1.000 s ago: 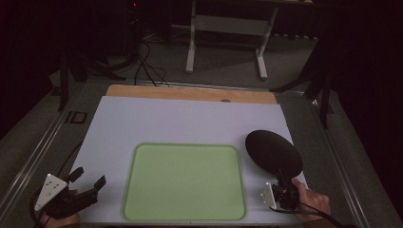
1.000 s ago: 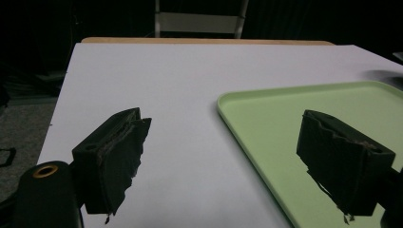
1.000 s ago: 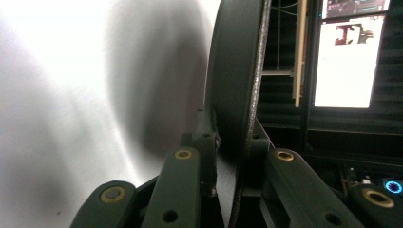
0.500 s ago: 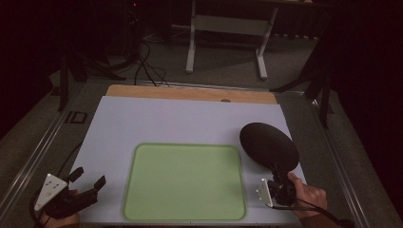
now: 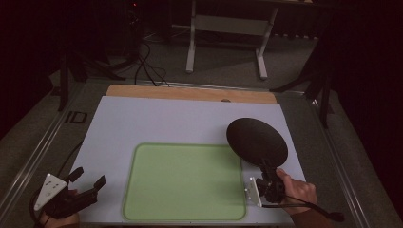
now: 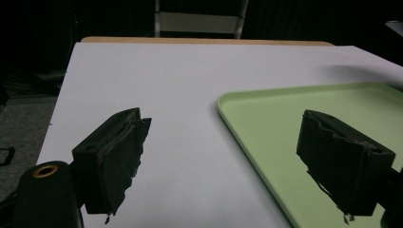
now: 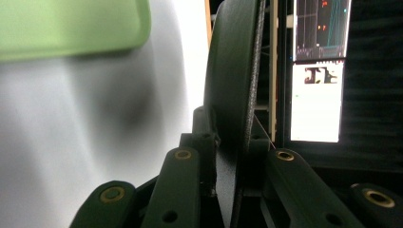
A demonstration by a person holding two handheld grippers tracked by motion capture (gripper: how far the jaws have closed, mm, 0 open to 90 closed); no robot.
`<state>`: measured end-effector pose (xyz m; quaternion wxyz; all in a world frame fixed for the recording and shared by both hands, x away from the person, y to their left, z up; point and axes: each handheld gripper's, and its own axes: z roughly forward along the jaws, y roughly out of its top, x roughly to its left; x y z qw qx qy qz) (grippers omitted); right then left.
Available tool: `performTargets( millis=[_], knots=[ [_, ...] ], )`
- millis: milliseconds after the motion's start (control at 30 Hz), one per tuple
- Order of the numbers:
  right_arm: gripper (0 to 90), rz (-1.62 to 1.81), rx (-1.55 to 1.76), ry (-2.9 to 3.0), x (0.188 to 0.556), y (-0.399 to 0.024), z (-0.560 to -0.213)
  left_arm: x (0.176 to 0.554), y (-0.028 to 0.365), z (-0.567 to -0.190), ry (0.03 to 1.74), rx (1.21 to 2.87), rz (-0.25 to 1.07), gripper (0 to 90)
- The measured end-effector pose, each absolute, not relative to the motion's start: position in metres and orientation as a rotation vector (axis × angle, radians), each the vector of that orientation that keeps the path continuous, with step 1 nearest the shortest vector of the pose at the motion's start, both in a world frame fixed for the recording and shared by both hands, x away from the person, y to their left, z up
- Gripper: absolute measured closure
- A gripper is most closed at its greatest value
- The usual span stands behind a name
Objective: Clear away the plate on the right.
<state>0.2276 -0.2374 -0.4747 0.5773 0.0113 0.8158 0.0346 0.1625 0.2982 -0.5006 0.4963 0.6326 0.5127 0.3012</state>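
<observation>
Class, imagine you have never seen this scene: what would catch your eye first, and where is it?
First, the black round plate, held up off the white table at the right by the right gripper, whose jaws clamp its rim. Next, the light green tray lying flat at the table's near middle with nothing on it. At the near left corner, the left gripper waits with jaws wide apart.
</observation>
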Motion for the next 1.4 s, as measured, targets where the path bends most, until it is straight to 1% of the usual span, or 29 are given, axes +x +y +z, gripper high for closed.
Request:
performTargets(
  millis=[800,1400],
  knots=[
    [80.7,0.178,-0.112,1.9,0.226,-0.182,-0.467,0.163,0.299,-0.501,1.244,1.53,0.725,15.7],
    [80.6,0.227,-0.208,1.927,0.215,-0.15,-0.478,0.163,0.299,-0.501,1.246,1.527,0.725,15.7]
  ],
)
